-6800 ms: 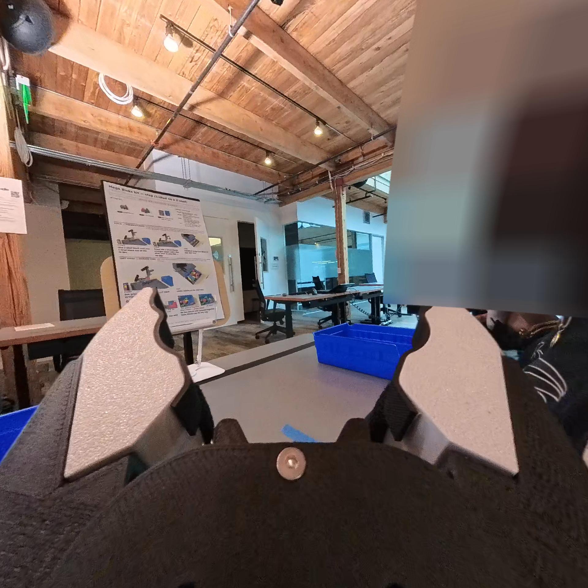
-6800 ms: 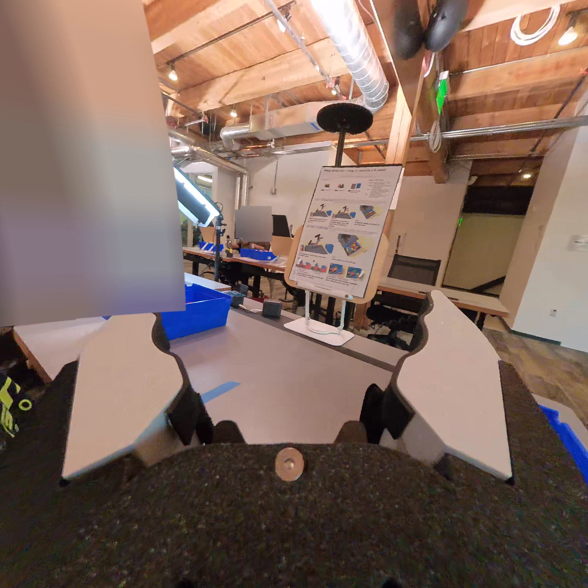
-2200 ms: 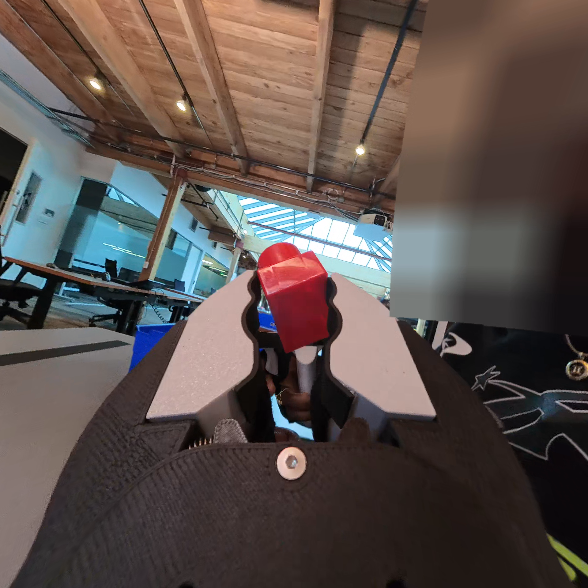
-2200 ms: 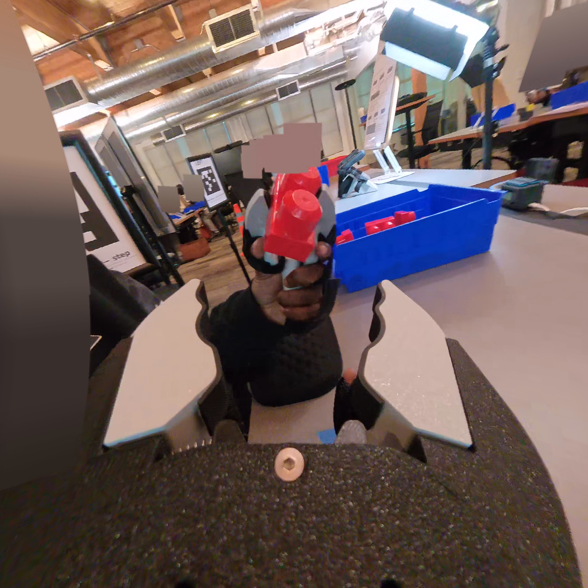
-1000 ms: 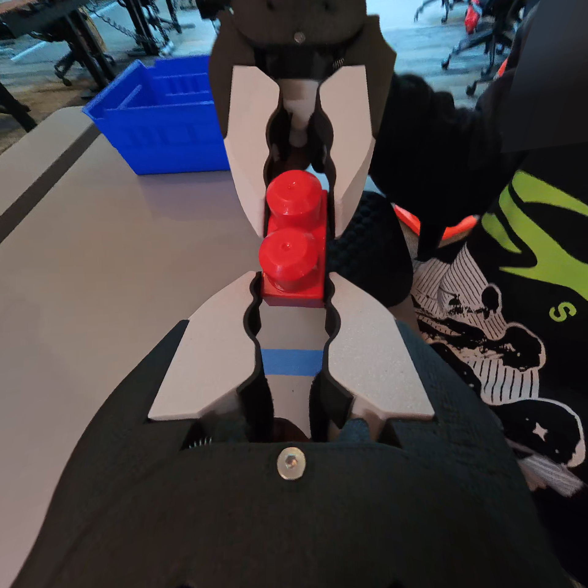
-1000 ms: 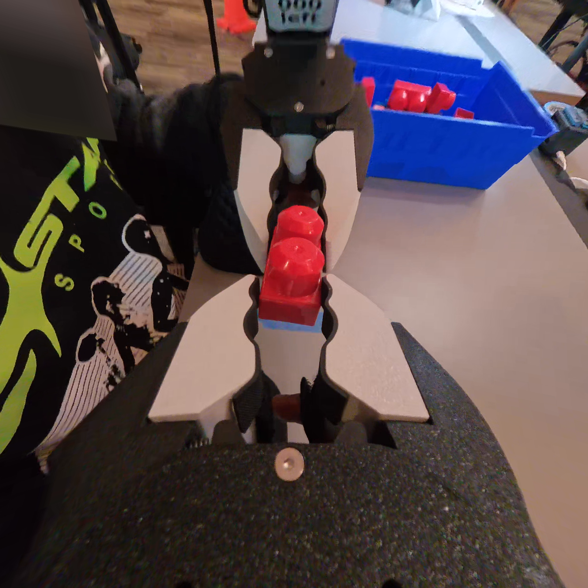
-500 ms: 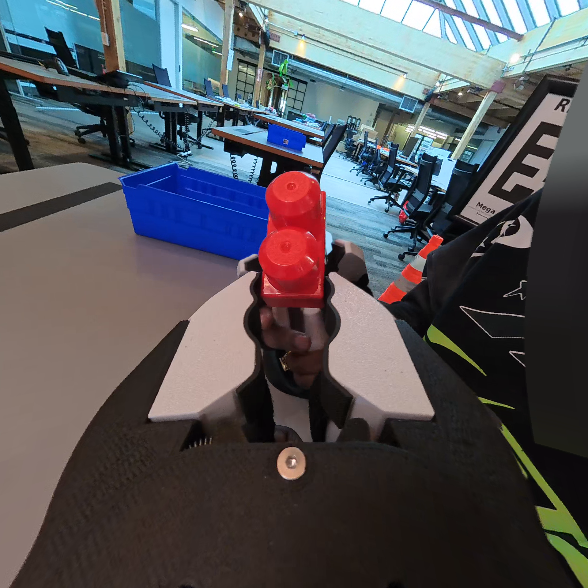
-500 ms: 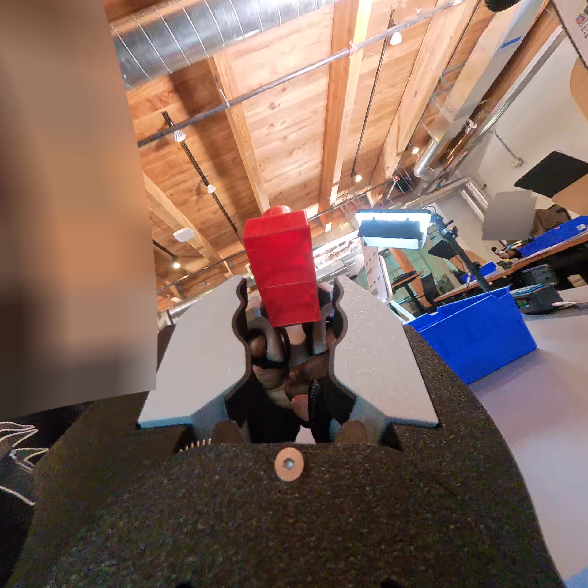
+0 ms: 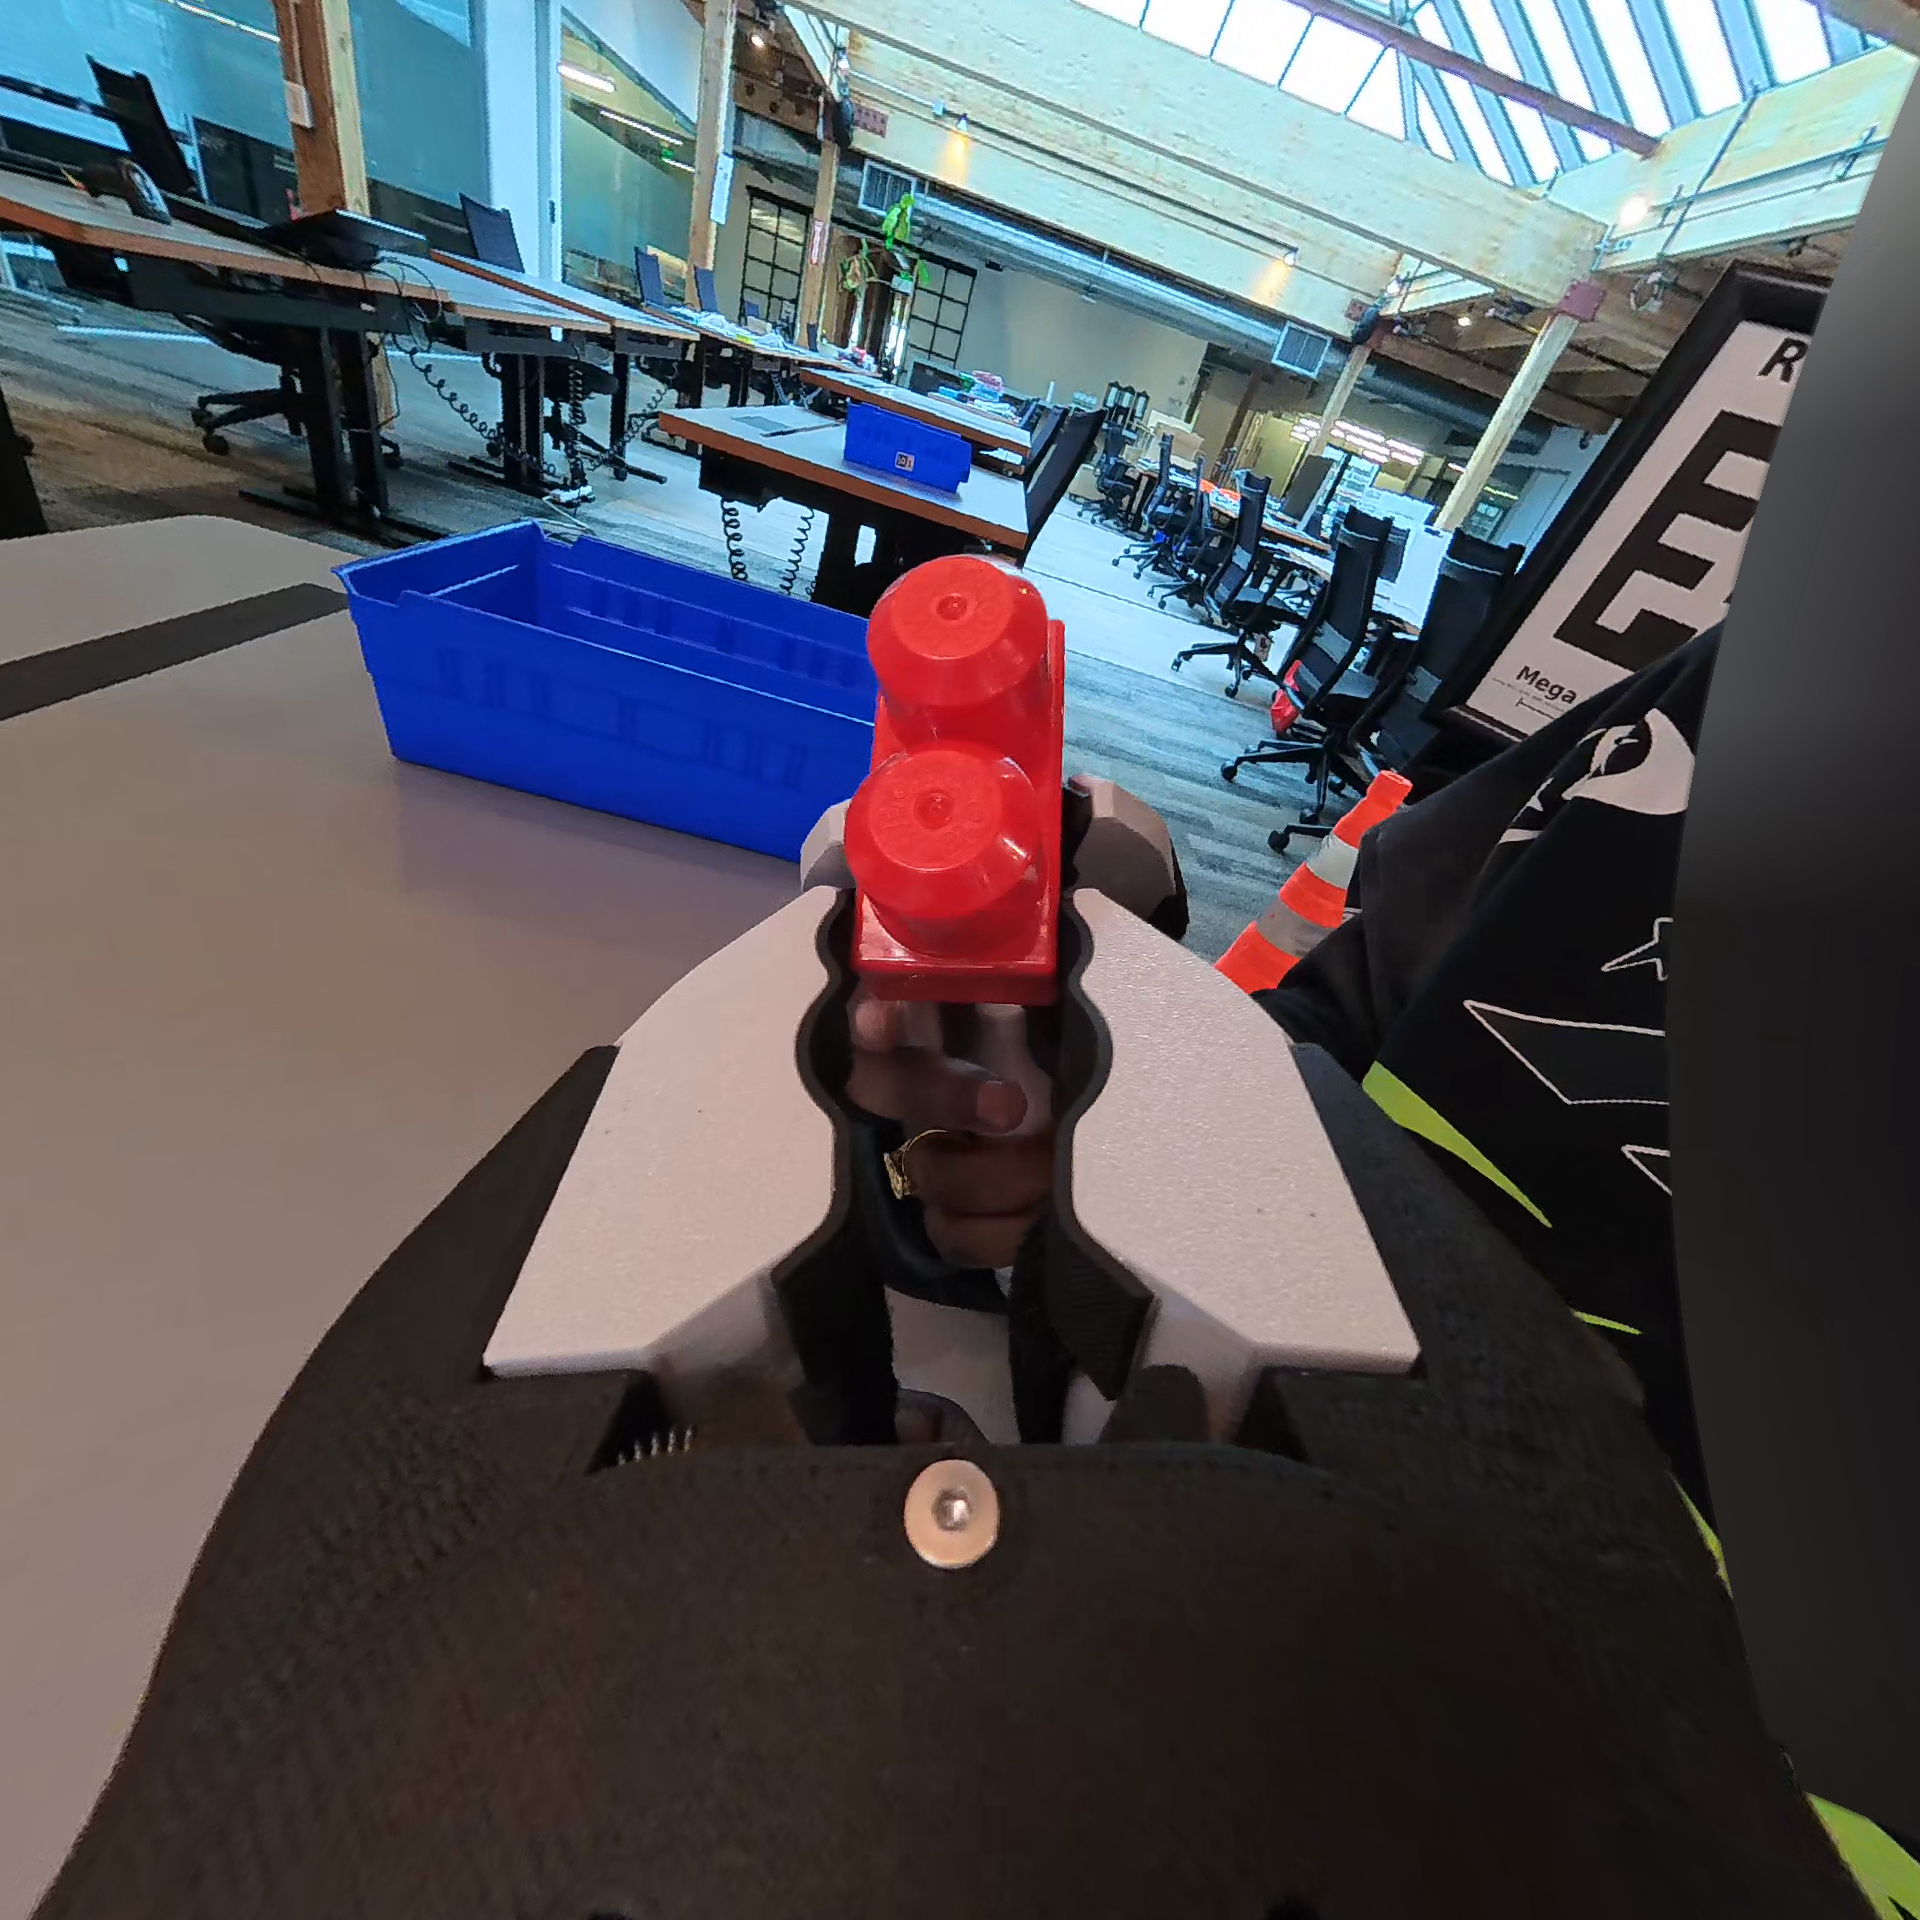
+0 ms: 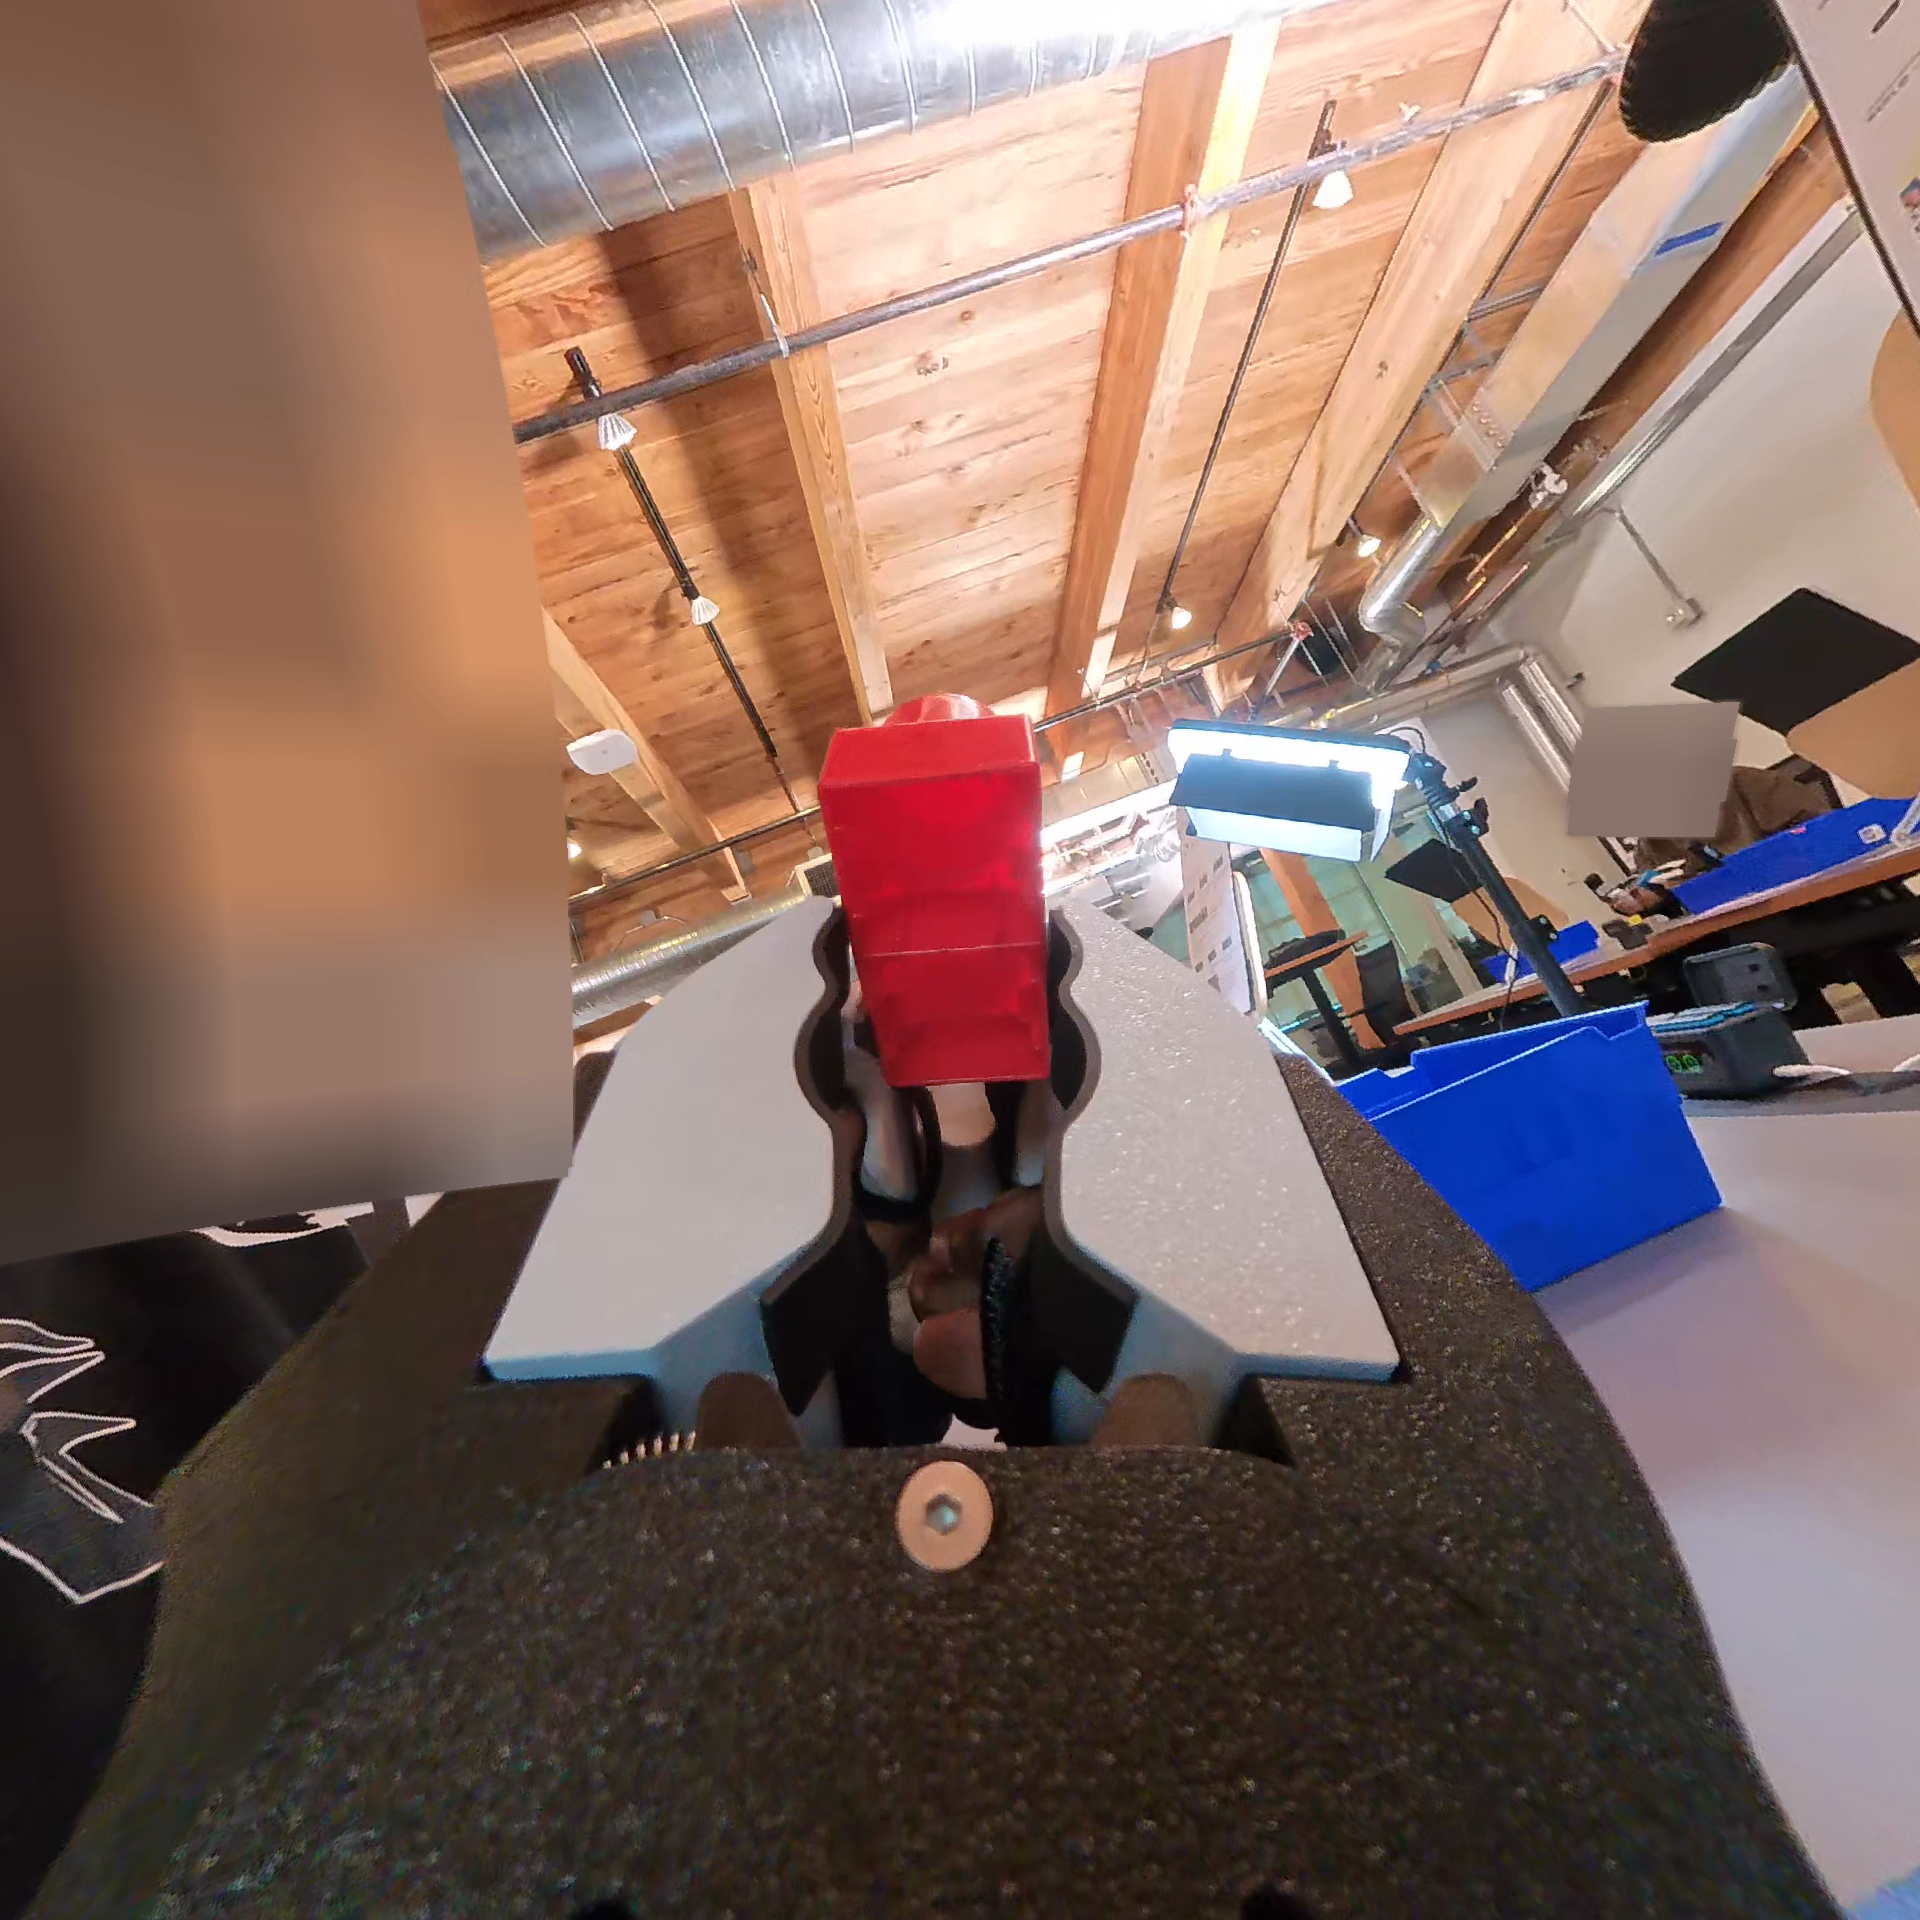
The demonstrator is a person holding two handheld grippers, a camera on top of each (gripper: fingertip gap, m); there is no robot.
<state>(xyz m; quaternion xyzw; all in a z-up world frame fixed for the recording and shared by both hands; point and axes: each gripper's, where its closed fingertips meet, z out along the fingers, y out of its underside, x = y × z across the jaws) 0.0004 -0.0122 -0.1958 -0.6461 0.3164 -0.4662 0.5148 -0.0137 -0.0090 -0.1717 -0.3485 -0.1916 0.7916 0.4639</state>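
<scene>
Grey table (image 9: 260, 1039) with blue bin (image 9: 582, 675) sitting behind; left gripper (image 9: 951, 935) and right gripper (image 10: 940, 997) both clamping one red two-stud brick (image 9: 956, 790).

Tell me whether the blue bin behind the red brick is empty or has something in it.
Looks empty: the blue bin sits upright on the table, and its visible interior shows only bare blue walls; its near side is hidden.

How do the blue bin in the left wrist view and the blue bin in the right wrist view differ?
The left view's bin lies left of the red block, its open inside in view and showing nothing in it. The right view's bin lies right of the red block, seen from lower, only its outer walls showing. Both are blue plastic and stand on the grey table.
</scene>
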